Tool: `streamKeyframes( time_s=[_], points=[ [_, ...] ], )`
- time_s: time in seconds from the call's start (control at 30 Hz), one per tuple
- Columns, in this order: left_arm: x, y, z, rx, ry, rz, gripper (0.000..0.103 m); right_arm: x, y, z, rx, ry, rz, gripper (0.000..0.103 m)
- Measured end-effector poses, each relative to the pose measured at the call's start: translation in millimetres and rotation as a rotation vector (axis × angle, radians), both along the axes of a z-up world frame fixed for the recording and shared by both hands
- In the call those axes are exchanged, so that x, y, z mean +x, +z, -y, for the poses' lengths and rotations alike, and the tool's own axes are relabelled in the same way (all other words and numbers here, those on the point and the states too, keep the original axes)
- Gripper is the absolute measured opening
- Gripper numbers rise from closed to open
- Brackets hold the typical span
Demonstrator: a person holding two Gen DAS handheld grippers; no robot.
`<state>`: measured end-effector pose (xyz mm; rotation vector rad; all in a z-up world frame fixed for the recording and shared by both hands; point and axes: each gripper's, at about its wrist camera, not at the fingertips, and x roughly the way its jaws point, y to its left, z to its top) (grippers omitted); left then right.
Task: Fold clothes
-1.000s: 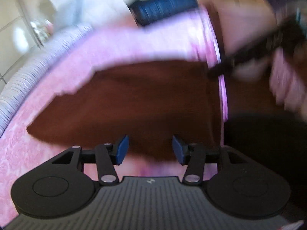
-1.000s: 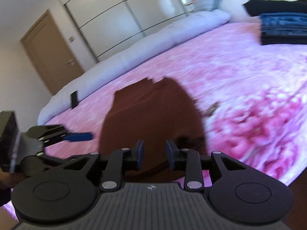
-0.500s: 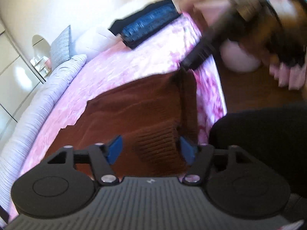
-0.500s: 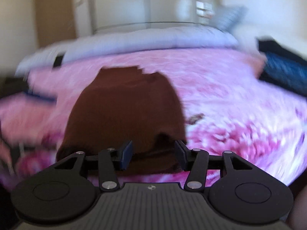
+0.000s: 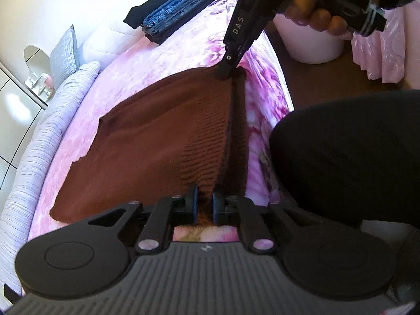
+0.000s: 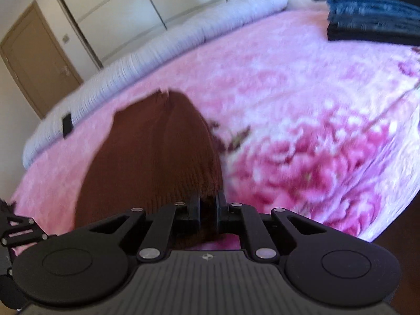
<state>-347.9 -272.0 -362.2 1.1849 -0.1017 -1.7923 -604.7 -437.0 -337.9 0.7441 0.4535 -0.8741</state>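
Observation:
A brown knitted garment lies flat on the pink flowered blanket, one edge along the bed's near side. My left gripper is shut on the ribbed corner nearest the camera. At the far corner of the same edge, a hand holds my right gripper with its tips in the knit. In the right wrist view the right gripper is closing, and its pads pinch a fold of the brown garment. The edge between both grips is drawn into a straight ridge.
Folded jeans and dark clothes are stacked at the bed's far corner, also the stack. A lilac bolster lines the far side. A white bin stands on the floor; the person's dark leg is beside the bed.
Both grippers came down onto the garment's near edge and went from open to closed on its two corners. The edge now stands up as a ridge.

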Motion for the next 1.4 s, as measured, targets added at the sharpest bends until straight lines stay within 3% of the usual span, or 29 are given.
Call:
streamKeyframes(
  time_s=[0.1, 0.13, 0.2, 0.37, 0.53, 0.67, 0.77, 0.83, 0.87, 0.9, 0.93, 0.97, 1.0, 1.03, 1.13, 1.23, 1.27, 1.3, 1.4],
  points=[
    [6, 12, -5, 0.003, 0.008, -0.037, 0.023, 2, 2, -3, -0.023, 0.013, -0.021, 0.022],
    [8, 15, -9, 0.005, 0.002, -0.048, 0.024, 0, 7, -7, -0.045, 0.022, -0.015, 0.034],
    [13, 19, -19, -0.010, 0.007, -0.044, 0.029, -1, 18, -20, -0.126, 0.060, -0.049, 0.036],
    [22, 17, -33, -0.029, 0.038, -0.012, 0.034, 17, 29, -64, -0.334, 0.298, -0.180, 0.059],
    [26, 21, -35, -0.054, 0.059, -0.021, 0.036, 60, 15, -102, -0.492, 0.552, -0.340, 0.059],
    [34, 26, -33, -0.069, 0.088, -0.051, 0.041, 90, 6, -118, -0.600, 0.667, -0.433, 0.066],
    [40, 27, -33, -0.082, 0.097, -0.060, 0.050, 107, 0, -126, -0.663, 0.768, -0.473, 0.068],
    [41, 28, -33, -0.092, 0.081, -0.053, 0.058, 118, -6, -127, -0.695, 0.807, -0.496, 0.067],
    [41, 27, -34, -0.101, 0.069, -0.043, 0.068, 121, -8, -125, -0.696, 0.816, -0.509, 0.061],
    [39, 25, -34, -0.111, 0.049, -0.024, 0.073, 124, -11, -123, -0.693, 0.825, -0.522, 0.056],
    [36, 22, -34, -0.124, 0.022, 0.013, 0.074, 126, -12, -120, -0.688, 0.835, -0.532, 0.046],
    [32, 19, -34, -0.137, -0.006, 0.049, 0.080, 126, -12, -117, -0.685, 0.834, -0.531, 0.025],
    [29, 15, -33, -0.150, -0.036, 0.089, 0.083, 126, -10, -114, -0.683, 0.828, -0.526, 0.014],
    [25, 9, -31, -0.167, -0.070, 0.137, 0.083, 125, -9, -111, -0.680, 0.822, -0.521, 0.006],
    [16, -5, -15, -0.201, -0.144, 0.246, 0.083, 119, 0, -107, -0.681, 0.821, -0.489, 0.005],
    [13, -12, 8, -0.203, -0.177, 0.276, 0.078, 112, 11, -108, -0.706, 0.816, -0.481, 0.005],
    [13, -13, 15, -0.190, -0.191, 0.278, 0.061, 109, 16, -107, -0.708, 0.807, -0.470, 0.005],
    [14, -13, 22, -0.160, -0.202, 0.271, 0.034, 107, 20, -106, -0.701, 0.799, -0.456, 0.005],
    [20, -7, 37, -0.101, -0.207, 0.205, 0.018, 105, 25, -102, -0.701, 0.788, -0.455, 0.005]
  ],
)
